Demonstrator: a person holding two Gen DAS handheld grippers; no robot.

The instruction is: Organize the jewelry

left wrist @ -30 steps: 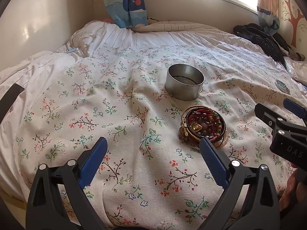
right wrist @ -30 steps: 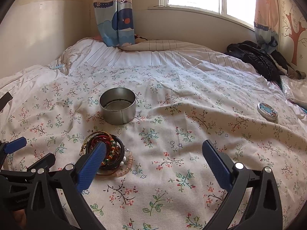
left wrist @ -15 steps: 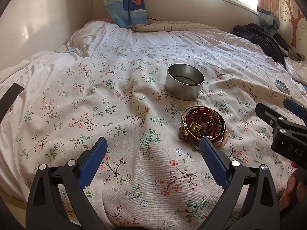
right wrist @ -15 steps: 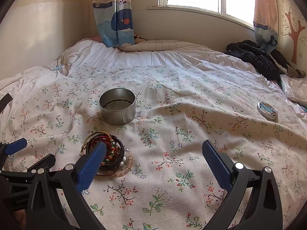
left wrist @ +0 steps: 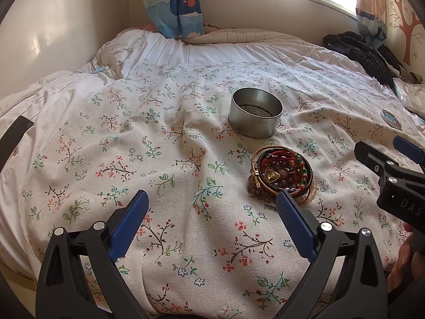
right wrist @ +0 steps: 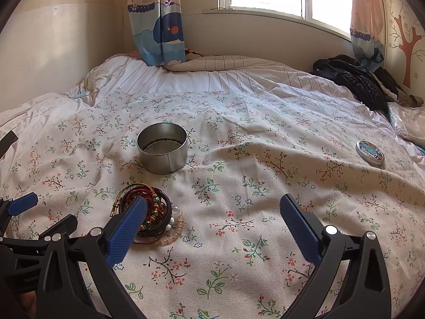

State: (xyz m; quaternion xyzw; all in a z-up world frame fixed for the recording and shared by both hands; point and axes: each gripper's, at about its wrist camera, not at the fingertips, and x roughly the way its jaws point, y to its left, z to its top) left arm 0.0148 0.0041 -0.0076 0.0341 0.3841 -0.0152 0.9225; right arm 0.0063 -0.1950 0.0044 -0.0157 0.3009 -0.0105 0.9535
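1 open tin (left wrist: pixel 256 113) beside bracelet pile (left wrist: pixel 281 171).

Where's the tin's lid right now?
The lid lies flat on the floral sheet at the far right of the right wrist view, well apart from the open tin and the bracelet pile.
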